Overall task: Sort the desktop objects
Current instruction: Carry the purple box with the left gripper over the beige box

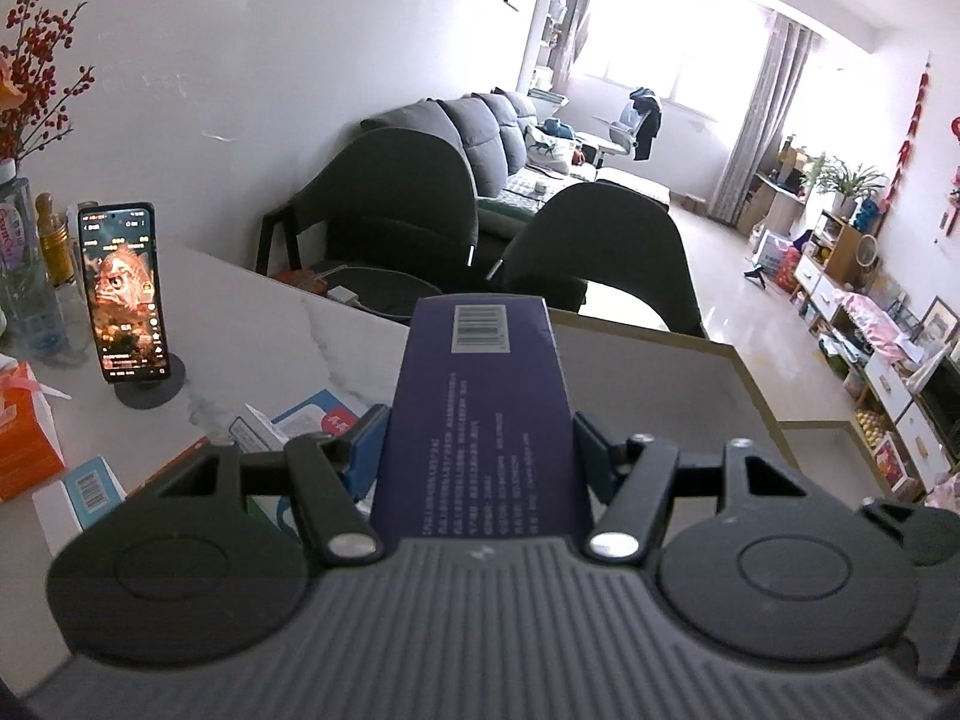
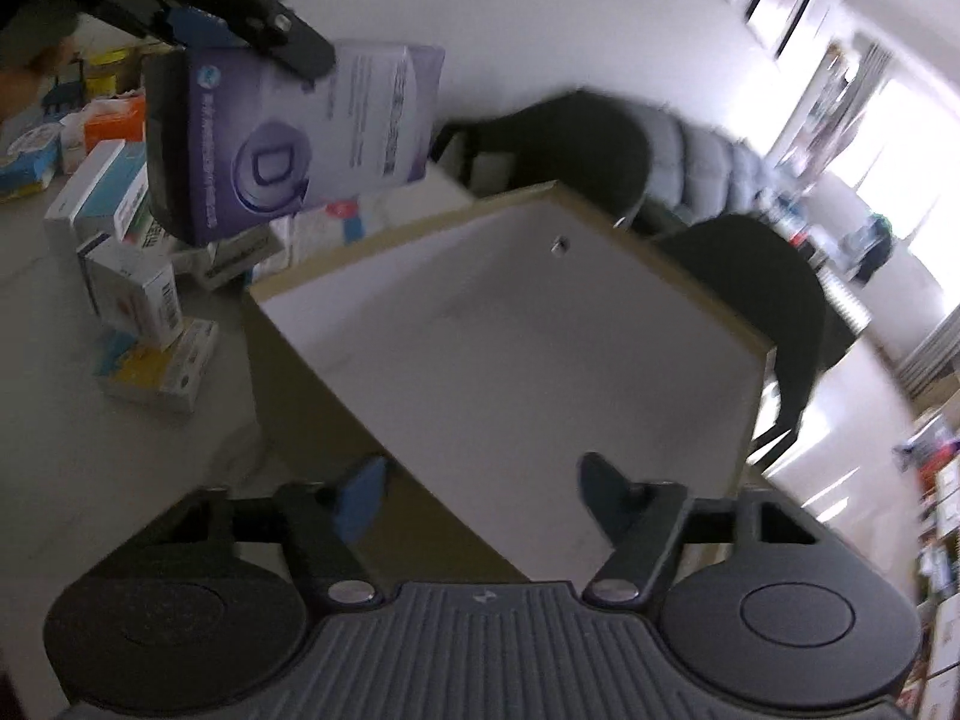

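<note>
Left wrist view: left gripper (image 1: 480, 456) jaws pinch a glossy purple carton (image 1: 480, 408), barcoded; right gripper (image 2: 480, 498) jaws spread, empty.

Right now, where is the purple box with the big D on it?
The purple box is clamped in the left gripper, held up in the air. In the right wrist view it hangs at upper left, above the pile of small boxes, beside the open cardboard box.

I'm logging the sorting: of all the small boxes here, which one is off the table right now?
The purple box, clamped in the left gripper above the tray; the other boxes lie on the table.
</note>
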The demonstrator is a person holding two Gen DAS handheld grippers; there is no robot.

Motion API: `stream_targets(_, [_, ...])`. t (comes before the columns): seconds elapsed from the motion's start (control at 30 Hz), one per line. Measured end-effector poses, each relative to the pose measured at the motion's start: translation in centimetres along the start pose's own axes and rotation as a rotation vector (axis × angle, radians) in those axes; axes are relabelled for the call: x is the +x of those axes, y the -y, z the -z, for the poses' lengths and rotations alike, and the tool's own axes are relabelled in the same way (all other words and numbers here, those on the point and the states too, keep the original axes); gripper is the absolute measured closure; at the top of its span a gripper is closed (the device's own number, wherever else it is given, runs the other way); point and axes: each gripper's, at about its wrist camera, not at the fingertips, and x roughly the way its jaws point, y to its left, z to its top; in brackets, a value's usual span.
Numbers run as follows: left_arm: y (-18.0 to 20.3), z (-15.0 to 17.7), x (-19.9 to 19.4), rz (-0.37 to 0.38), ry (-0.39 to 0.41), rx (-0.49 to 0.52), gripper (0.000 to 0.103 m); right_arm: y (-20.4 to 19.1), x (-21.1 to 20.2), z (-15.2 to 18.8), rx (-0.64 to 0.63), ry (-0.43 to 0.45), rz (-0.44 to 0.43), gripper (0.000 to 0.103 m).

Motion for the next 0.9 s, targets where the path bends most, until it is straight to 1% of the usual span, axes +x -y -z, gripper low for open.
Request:
stream_targets(0.1, [0.2,-0.1,0.0,0.004,0.001,0.005,0.040,0.6,0.5,-0.2,0.020,-0.032,-0.081,0.042])
stream_targets(0.13, [0.2,-0.1,0.0,0.005,0.002,0.006,0.040,0.7,0.7,-0.3,0.028,-0.049,-0.114,0.053])
stream_targets(0.17, [0.2,-0.2,0.0,0.007,0.002,0.006,0.040,0.8,0.9,-0.3,0.035,-0.066,-0.148,0.066])
stream_targets(0.2, [0.2,-0.1,0.0,0.009,0.003,0.006,0.040,0.9,1.1,-0.3,0.040,-0.079,-0.175,0.066])
stream_targets(0.3, [0.4,0.0,0.0,0.022,-0.004,0.005,0.040,0.4,0.9,0.0,0.043,-0.080,-0.198,0.069])
stream_targets(0.47, [0.6,0.1,0.0,0.046,-0.016,0.004,0.040,-0.3,0.3,-0.4,0.067,-0.087,-0.274,0.082])
stream_targets(0.57, [0.8,0.2,-0.1,0.056,-0.016,0.013,0.040,-1.2,-0.7,-0.3,0.046,-0.090,-0.304,0.086])
stream_targets(0.67, [1.0,0.4,-0.2,0.070,-0.021,0.023,0.040,-1.8,-1.5,0.0,0.028,-0.090,-0.341,0.089])
stream_targets(0.77, [1.3,0.7,-0.3,0.091,-0.033,0.033,0.040,-2.2,-1.3,0.2,0.020,-0.088,-0.376,0.090])
stream_targets(0.9, [1.8,1.1,-0.1,0.147,-0.072,0.036,0.040,-3.5,-2.5,0.6,-0.014,-0.084,-0.401,0.092])
